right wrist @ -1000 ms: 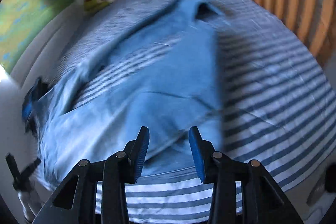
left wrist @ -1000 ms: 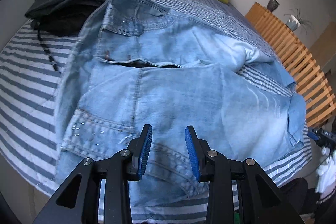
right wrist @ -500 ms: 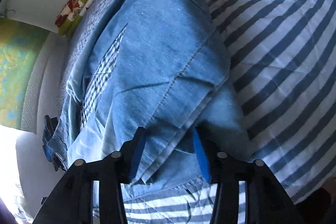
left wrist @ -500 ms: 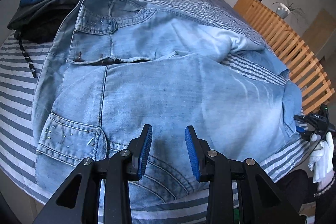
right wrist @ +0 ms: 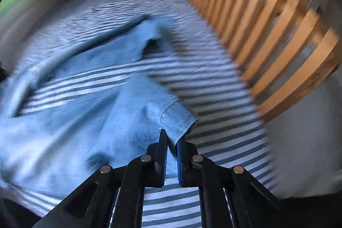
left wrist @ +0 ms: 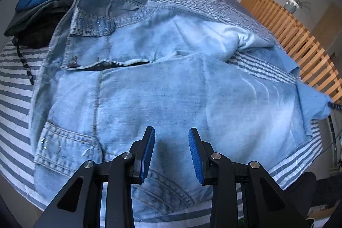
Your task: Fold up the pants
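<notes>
The jeans (left wrist: 162,87) lie spread on a striped bed (left wrist: 12,112), waist end just ahead of the left claw (left wrist: 171,151) and both legs running off to that claw's right. The left claw hangs above the waist with its blue pads partly apart and nothing between them; no contact with the cloth is visible. The right claw (right wrist: 172,149) is clamped on the hem corner of the near leg (right wrist: 177,119); its jaws are all but together with denim pinched between the pads, and the cloth rises off the sheet toward it. The right view is blurred, so how deep the bite goes cannot be told. Beyond that claw the far leg (right wrist: 136,40) lies ahead and to its left, with a strip of bare sheet between the two legs. The long axis of the garment therefore runs from the left claw at the waist across to the right claw at the hem. Judgement: the step in hand is the first fold, and it turns on carrying the gripped hem either across onto the far leg or along the axis toward the waist. The right claw is the nearer to the hems; the left is placed to pin or take the waist. Risk: a thin corner grip may slip under the leg's weight.
</notes>
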A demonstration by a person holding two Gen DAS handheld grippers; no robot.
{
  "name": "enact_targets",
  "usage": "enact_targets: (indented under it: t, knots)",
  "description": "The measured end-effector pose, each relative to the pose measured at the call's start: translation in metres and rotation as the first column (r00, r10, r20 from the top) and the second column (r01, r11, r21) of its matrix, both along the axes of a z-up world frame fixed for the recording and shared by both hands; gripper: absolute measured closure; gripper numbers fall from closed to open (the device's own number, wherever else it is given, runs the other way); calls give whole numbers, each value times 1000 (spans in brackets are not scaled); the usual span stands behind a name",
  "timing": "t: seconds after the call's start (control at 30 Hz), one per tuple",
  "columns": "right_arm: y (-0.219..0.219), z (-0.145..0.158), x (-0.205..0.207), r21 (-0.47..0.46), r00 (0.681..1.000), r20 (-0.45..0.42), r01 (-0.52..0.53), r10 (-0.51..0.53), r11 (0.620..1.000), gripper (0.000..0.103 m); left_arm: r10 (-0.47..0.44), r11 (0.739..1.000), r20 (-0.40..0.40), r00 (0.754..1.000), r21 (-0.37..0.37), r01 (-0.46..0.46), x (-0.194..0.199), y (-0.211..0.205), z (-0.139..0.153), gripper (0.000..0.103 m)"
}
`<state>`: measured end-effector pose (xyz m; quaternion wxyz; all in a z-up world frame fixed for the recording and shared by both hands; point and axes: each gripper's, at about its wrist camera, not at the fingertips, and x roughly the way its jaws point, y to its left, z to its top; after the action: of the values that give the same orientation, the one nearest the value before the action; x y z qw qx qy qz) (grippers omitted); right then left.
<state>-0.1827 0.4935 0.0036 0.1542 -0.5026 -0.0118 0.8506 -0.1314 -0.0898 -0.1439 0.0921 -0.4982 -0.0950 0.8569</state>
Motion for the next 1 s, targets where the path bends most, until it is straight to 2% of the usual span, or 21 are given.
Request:
enact_targets:
  t: [0.03, 0.07, 0.13, 0.2, 0.27, 0.33, 0.43, 0.47, 0.5, 0.6, 0.63, 0.7, 0.77, 0.83, 0.9, 0.97, 1.0]
  knots:
    - [6, 3, -3, 75, 1000, -1, -2, 2, 997, 96, -8, 1000, 5, 1000, -7, 8, -1, 4, -2, 68]
    - [16, 5, -8, 217, 1000, -3, 1, 0, 976, 96, -15, 1000, 9, 1000, -12, 15, -2, 8, -3, 68]
    - [37, -1, -20, 337, 999, -3, 41, -43, 941, 95, -31, 999, 18, 999, -23, 31, -5, 17, -4, 68]
    - [63, -16, -30, 376, 995, 40, 69, -91, 924, 92, -42, 999, 17, 999, -33, 43, -6, 23, -2, 68]
    - [89, -33, -36, 370, 983, 94, 116, -161, 922, 86, -53, 998, 7, 999, -42, 54, -6, 29, 4, 68]
    - [109, -40, -30, 362, 970, 95, 175, -222, 916, 84, -64, 997, -6, 998, -51, 63, -6, 34, 12, 68]
    - [130, -37, -4, 259, 963, 60, 239, -262, 936, 67, -75, 996, -15, 997, -53, 74, -8, 38, 17, 68]
    - [135, -33, 11, 201, 961, 28, 265, -276, 943, 64, -82, 996, -17, 997, -49, 81, -8, 42, 18, 68]
    - [140, -31, 27, 136, 955, 1, 293, -296, 946, 63, -88, 995, -16, 996, -46, 87, -8, 45, 17, 68]
    - [151, -45, 62, -73, 941, -9, 336, -337, 939, 63, -111, 992, -7, 994, -53, 111, -10, 60, 13, 68]
    - [152, -54, 70, -113, 939, -4, 342, -345, 933, 63, -120, 991, -2, 993, -54, 120, -10, 65, 12, 68]
    - [146, -73, 79, -121, 934, 26, 358, -358, 926, 63, -140, 988, 0, 990, -58, 140, -11, 75, 12, 68]
    - [145, -88, 83, -133, 923, 49, 385, -382, 913, 62, -164, 985, -10, 986, -63, 163, -7, 82, 15, 68]
    - [151, -97, 90, -243, 911, 56, 410, -410, 879, 62, -179, 981, -16, 984, -76, 177, -4, 87, 18, 68]
    - [156, -109, 93, -347, 892, 54, 438, -449, 829, 60, -181, 980, -13, 983, -86, 180, -4, 90, 18, 68]
    - [160, -117, 90, -376, 874, 42, 462, -483, 803, 59, -183, 980, -9, 983, -86, 181, -4, 91, 18, 68]
    - [158, -116, 87, -373, 873, 7, 454, -487, 809, 62, -184, 979, -8, 983, -86, 182, -4, 91, 19, 68]
